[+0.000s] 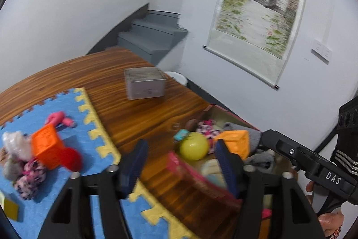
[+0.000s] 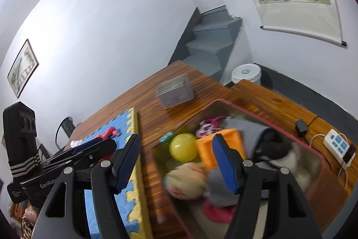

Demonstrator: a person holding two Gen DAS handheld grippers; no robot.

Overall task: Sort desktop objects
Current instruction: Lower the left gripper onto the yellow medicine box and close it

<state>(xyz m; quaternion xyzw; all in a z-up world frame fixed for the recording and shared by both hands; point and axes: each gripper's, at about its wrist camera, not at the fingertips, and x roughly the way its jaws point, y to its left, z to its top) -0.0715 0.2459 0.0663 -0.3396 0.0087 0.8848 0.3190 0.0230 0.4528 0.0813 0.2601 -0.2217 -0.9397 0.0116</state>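
Left gripper [image 1: 179,162] is hanging over the table edge between mat and box, blue-padded jaws spread, nothing between them. Right gripper [image 2: 176,160] is hovering above the box, jaws likewise spread and empty.

Red-rimmed rectangular storage box [image 2: 322,157] is holding a yellow-green plastic ball [image 2: 183,147], an orange plastic cube [image 2: 220,145], grey knitted fabric [image 2: 250,131], a pink patterned cloth piece [image 2: 207,130] and a cream stuffed toy [image 2: 185,180]; motion blur is obscuring the rest.

Blue foam puzzle mat with yellow border [image 1: 73,111] is carrying unsorted items: a second orange cube [image 1: 45,143], a red ball [image 1: 71,158], a pink toy [image 1: 59,119], a white fluffy bundle [image 1: 15,142], another patterned cloth [image 1: 29,178].

Grey open card box [image 1: 145,83] is sitting alone farther back on the striped brown wooden table [image 1: 138,115]. White power strip [image 2: 336,145] is lying on the adjoining bench. Grey stairs [image 1: 154,37] and a hanging scroll painting [image 1: 259,3] are standing behind.
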